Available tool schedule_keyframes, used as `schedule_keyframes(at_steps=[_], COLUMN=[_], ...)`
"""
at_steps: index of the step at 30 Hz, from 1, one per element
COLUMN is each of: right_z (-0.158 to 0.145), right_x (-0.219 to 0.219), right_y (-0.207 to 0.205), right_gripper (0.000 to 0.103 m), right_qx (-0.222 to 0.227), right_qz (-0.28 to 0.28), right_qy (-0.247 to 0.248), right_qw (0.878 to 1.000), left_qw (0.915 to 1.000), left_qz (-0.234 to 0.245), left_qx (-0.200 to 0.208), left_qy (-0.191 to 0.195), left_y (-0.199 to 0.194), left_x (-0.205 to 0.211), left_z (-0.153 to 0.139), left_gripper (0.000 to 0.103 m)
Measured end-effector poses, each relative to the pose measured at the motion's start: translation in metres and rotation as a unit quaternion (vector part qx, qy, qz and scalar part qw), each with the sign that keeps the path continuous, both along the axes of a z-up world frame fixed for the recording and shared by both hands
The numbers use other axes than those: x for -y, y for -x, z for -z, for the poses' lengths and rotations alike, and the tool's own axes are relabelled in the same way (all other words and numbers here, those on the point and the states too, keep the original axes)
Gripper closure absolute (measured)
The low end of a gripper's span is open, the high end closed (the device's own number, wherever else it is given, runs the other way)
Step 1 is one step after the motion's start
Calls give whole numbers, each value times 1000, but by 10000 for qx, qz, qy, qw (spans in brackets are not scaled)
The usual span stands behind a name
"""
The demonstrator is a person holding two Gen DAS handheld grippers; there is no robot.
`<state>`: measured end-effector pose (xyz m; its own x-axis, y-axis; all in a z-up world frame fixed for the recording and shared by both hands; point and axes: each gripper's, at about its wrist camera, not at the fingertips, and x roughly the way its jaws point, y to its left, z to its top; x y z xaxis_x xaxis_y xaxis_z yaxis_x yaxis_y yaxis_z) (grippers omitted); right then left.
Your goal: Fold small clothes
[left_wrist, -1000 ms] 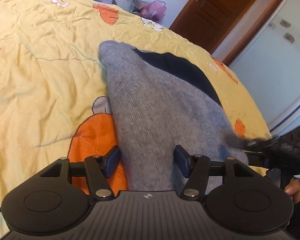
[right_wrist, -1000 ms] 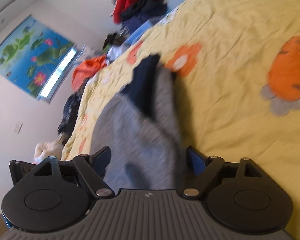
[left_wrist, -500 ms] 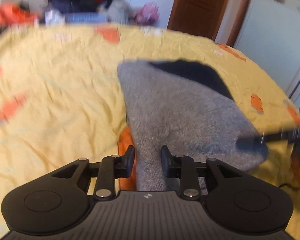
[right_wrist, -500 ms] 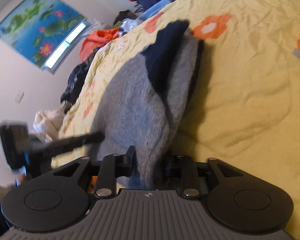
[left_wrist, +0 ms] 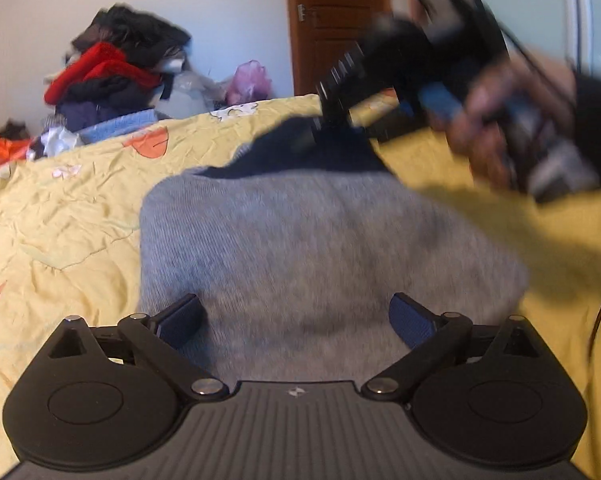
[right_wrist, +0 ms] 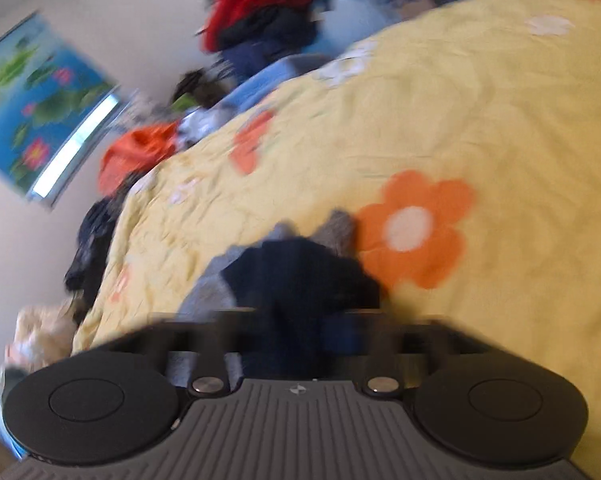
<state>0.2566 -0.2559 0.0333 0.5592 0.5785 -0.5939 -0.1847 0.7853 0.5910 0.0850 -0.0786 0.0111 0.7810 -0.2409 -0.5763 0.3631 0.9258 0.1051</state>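
Jaws on the left gripper have just been opening and now stand wide, their blue pads clear of the cloth on either side, so the grey garment that they pinched half a second ago is let go; it lies on the yellow quilt with its near part under and between the spread fingers. Over on the right gripper the jaws have just been closing, and in the blurred right wrist view they are drawn together on the dark navy part of the garment, near an orange flower printed on the quilt. From the left wrist view the same gripper, held in the person's hand, hangs over the far navy edge of the garment, where half a second ago it was down at the near right corner. I judge this to be a handover between folds: one fold of the near edge looks laid down and released, and the right side is taking a fresh hold on the far end. The next move probably calls for drawing that navy end toward the near side; the heavy blur makes the firmness of the grip uncertain. A pile of clothes waits beyond the bed.
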Motion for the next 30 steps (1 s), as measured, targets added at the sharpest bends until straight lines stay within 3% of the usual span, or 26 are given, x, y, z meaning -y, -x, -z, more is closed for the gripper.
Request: schedule_keyframes(at_steps=[2, 4, 5, 7, 9, 11, 12, 16, 17, 18, 21, 23, 25, 27, 28, 30], right_z=[-7, 14, 22, 17, 2, -13, -16, -13, -9, -6, -13, -3, 8, -3, -12, -28], right_x=[-2, 8, 14, 24, 33, 42, 45, 39, 35, 28, 9, 10, 16, 19, 21, 23], right_y=[3, -6, -5, 9, 34, 73, 91, 150, 158, 164, 180, 177, 178, 178, 178, 171], right_gripper=[90, 93, 92, 81, 57, 41, 38, 40, 55, 91, 94, 95, 95, 94, 91, 70], right_qx=[464, 126, 76, 128, 200, 486, 500, 296, 213, 151, 440, 399, 299, 395, 507, 773], right_qz=[-73, 191, 217, 265, 329, 190, 7, -393, -518, -690, -941, -824, -796, -706, -592, -318], right_qy=[496, 963, 776, 367, 207, 20, 10, 239, 162, 159, 768, 1415, 1383, 1284, 1245, 1193], right_qw=[9977, 9951, 9967, 9989, 9990, 9986, 9987, 9985, 9983, 9974, 9916, 9857, 9867, 9884, 9891, 9893], left_qw=[9999, 9997, 9997, 9999, 9998, 9996, 9997, 9999, 9999, 9999, 9990, 9977, 9970, 9977, 9980, 9986], left_qz=[81, 114, 113, 120, 162, 182, 141, -29, -75, -87, -198, -251, -342, -354, -313, -187], left_qx=[-56, -124, -122, -44, 88, 172, 167, -3, -63, -134, -403, -580, -628, -475, -393, -203], left_qy=[142, 162, 154, 116, 91, 129, 118, 96, 81, 58, -37, 229, 300, 327, 377, 444], left_y=[2, -3, -4, 2, 15, 27, 30, 23, 24, 20, 12, 9, 15, 24, 28, 33], left_x=[-2, -3, -3, -6, -13, -21, -25, -31, -29, -28, -29, -36, -42, -46, -48, -46], left_z=[-2, -1, -1, -6, -12, -16, -16, -14, -14, -13, -4, -2, -5, -13, -19, -28], left_gripper=[1, 0, 0, 0, 0, 0, 0, 0, 0, 0, 0, 0, 0, 1, 1, 1])
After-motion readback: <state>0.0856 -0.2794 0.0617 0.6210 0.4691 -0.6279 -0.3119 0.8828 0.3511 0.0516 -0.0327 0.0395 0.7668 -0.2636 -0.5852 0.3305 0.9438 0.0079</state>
